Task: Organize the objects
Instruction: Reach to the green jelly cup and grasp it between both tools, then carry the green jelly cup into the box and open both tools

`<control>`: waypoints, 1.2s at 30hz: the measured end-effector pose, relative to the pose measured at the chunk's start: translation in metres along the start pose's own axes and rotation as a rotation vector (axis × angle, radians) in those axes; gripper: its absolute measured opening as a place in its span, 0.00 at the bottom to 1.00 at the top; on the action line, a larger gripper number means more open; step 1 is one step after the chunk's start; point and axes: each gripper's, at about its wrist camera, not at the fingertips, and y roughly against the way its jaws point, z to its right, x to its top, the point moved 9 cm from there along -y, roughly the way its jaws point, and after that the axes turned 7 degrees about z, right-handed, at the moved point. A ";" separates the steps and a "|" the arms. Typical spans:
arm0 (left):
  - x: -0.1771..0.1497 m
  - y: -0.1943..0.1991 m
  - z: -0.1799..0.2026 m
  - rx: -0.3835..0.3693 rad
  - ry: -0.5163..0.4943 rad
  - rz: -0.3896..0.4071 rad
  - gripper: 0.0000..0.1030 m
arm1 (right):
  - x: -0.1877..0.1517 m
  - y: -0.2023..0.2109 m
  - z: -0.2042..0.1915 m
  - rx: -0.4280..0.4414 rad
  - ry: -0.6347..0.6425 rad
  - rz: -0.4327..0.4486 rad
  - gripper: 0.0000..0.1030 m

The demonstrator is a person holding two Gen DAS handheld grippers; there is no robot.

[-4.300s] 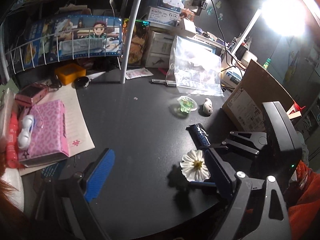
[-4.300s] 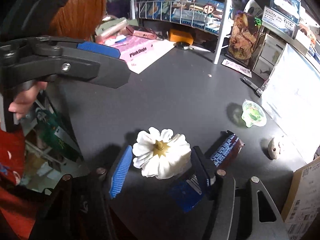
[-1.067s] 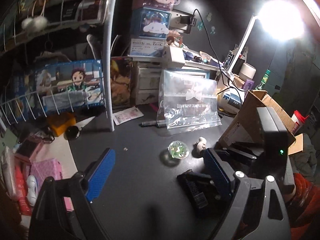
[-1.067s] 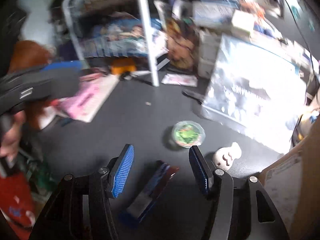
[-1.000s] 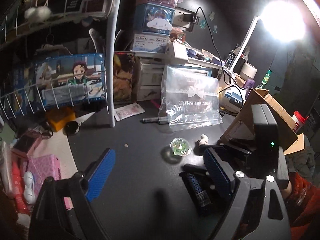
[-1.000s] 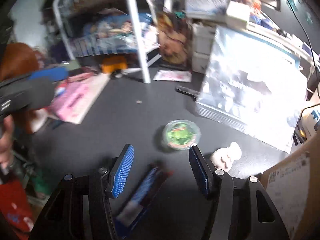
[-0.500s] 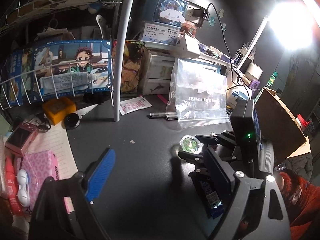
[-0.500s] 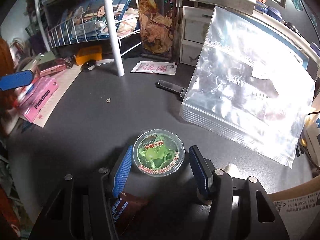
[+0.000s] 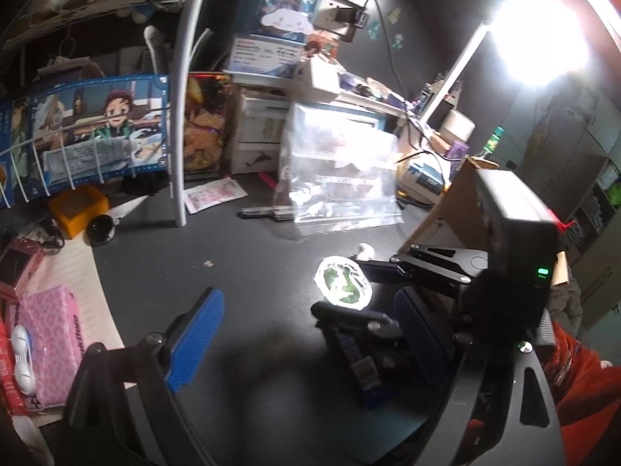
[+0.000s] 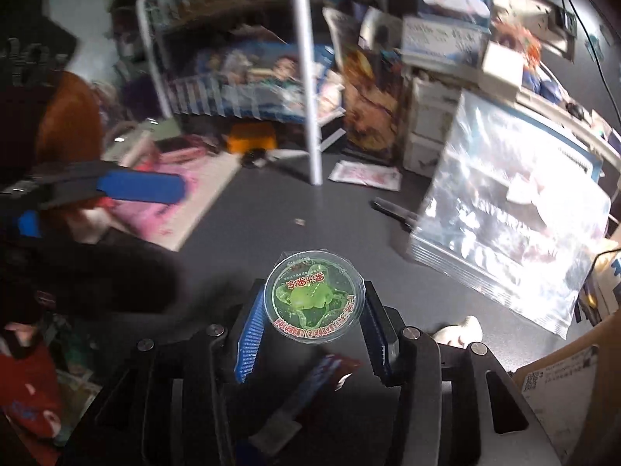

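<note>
My right gripper point(image 10: 312, 328) is shut on a round clear cup of green jelly point(image 10: 313, 297) and holds it lifted above the dark desk point(image 10: 271, 217). The cup also shows in the left wrist view point(image 9: 343, 281), held between the right gripper's fingers. A blue-wrapped snack bar point(image 10: 310, 394) lies on the desk under the cup; it shows in the left wrist view point(image 9: 359, 363) too. A small white figure point(image 10: 460, 330) lies to the right. My left gripper point(image 9: 306, 334) is open and empty, close to the left of the right one.
A clear zip bag point(image 9: 339, 178) leans at the back, with a black pen point(image 9: 258, 213) before it. A cardboard box point(image 9: 456, 209) stands at right. A white rack post point(image 9: 176, 155), an orange box point(image 9: 77, 204), a pink box point(image 9: 46, 341) and paper lie at left.
My right gripper has closed on the jelly cup and lifted it off the desk. The white flower seen earlier is out of view. My left gripper stays open.
</note>
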 end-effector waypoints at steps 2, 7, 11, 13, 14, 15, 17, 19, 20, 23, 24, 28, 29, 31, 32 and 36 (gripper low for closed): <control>0.002 0.006 0.013 -0.047 -0.004 -0.002 0.78 | 0.009 0.021 -0.016 0.034 0.027 0.033 0.41; 0.014 0.026 0.044 -0.116 -0.036 0.022 0.59 | 0.027 0.071 -0.043 0.063 0.101 0.110 0.41; 0.027 0.041 0.074 -0.175 -0.073 0.032 0.47 | 0.040 0.104 -0.046 0.022 0.169 0.174 0.41; 0.035 0.046 0.088 -0.177 -0.104 0.044 0.45 | 0.046 0.118 -0.043 0.010 0.184 0.196 0.41; 0.039 0.048 0.096 -0.185 -0.118 0.047 0.44 | 0.048 0.124 -0.041 0.004 0.189 0.206 0.41; 0.043 0.049 0.105 -0.197 -0.131 0.046 0.41 | 0.050 0.131 -0.038 -0.009 0.196 0.219 0.41; 0.050 0.047 0.121 -0.216 -0.157 0.044 0.38 | 0.054 0.145 -0.032 -0.044 0.211 0.240 0.41; 0.059 0.043 0.139 -0.228 -0.189 0.042 0.35 | 0.056 0.158 -0.020 -0.081 0.216 0.252 0.41; 0.063 0.041 0.147 -0.228 -0.204 0.042 0.35 | 0.056 0.163 -0.014 -0.094 0.212 0.254 0.41; 0.073 0.026 0.171 -0.247 -0.238 0.029 0.35 | 0.055 0.180 0.010 -0.131 0.188 0.254 0.41; 0.076 0.021 0.178 -0.259 -0.243 0.023 0.35 | 0.055 0.185 0.018 -0.143 0.179 0.254 0.41; 0.087 -0.006 0.208 -0.297 -0.271 -0.008 0.35 | 0.050 0.200 0.054 -0.190 0.140 0.241 0.41; 0.089 -0.013 0.216 -0.305 -0.276 -0.019 0.35 | 0.048 0.203 0.064 -0.198 0.126 0.233 0.41; 0.092 -0.030 0.227 -0.318 -0.281 -0.048 0.35 | 0.044 0.205 0.084 -0.204 0.092 0.214 0.41; 0.092 -0.039 0.232 -0.322 -0.279 -0.068 0.35 | 0.041 0.205 0.095 -0.205 0.072 0.197 0.41; 0.090 -0.070 0.247 -0.320 -0.281 -0.132 0.35 | 0.030 0.199 0.126 -0.200 0.009 0.140 0.41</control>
